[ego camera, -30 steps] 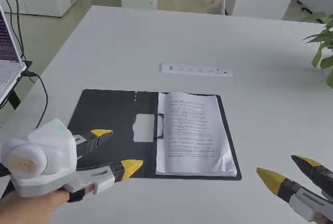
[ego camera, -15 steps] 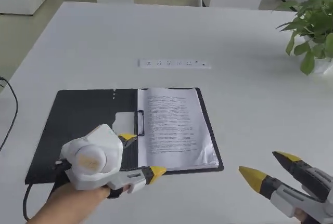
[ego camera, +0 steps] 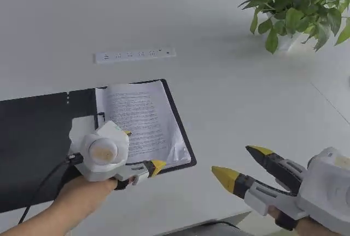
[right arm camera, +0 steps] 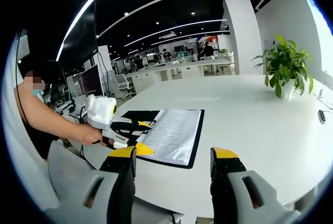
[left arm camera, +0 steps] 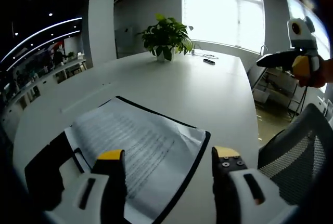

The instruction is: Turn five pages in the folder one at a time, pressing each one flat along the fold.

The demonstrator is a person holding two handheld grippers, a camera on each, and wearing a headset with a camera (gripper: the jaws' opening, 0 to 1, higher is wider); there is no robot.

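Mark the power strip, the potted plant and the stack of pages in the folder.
power strip (ego camera: 135, 55): head view, middle of its top face.
potted plant (ego camera: 290, 0): head view, on its leaves.
stack of pages (ego camera: 139, 118): head view, centre of the top sheet.

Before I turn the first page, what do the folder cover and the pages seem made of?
The folder cover looks like matt black plastic or coated board: it lies flat with an even, dull surface. The pages look like thin white printed paper, matt: the stack's near corner curls up.

left hand-held gripper (ego camera: 143, 149) moved over pages (ego camera: 136, 110)
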